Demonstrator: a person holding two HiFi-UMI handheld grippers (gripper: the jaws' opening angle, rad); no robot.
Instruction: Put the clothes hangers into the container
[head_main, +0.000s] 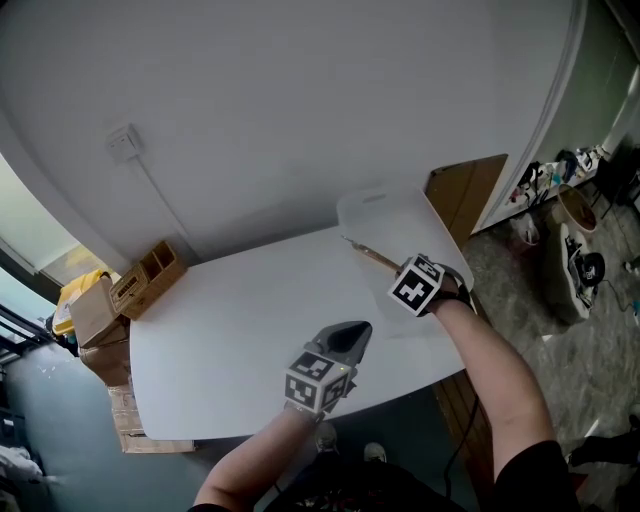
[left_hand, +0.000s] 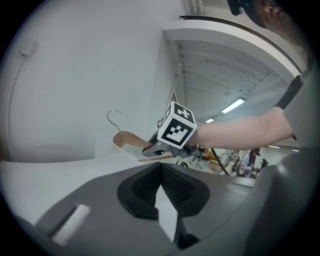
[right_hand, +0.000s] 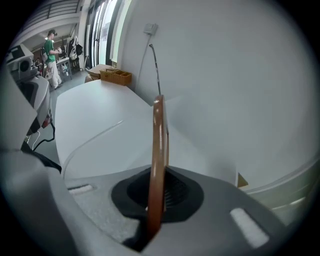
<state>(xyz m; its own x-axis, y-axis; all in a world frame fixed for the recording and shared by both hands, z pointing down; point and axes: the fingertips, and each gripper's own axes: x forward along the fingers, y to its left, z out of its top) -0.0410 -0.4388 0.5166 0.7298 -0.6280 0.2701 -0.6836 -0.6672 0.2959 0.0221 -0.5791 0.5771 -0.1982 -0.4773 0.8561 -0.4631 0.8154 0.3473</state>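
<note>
Right gripper view: right gripper (right_hand: 155, 200) clamps the wooden hanger (right_hand: 158, 145), left gripper (left_hand: 161, 187) closed on nothing, next probably lower it into the container (head_main: 375, 197) and let go

White table (head_main: 240, 320), wooden organiser (head_main: 150, 277), clear container (head_main: 385, 215)

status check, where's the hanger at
Right hand-held gripper shut on wooden hanger, over container. Left hand-held gripper shut, empty, over table. Nothing in the way.

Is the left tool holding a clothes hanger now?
No, the left tool has its jaws together on nothing; the wooden hanger sits in the right tool.
</note>
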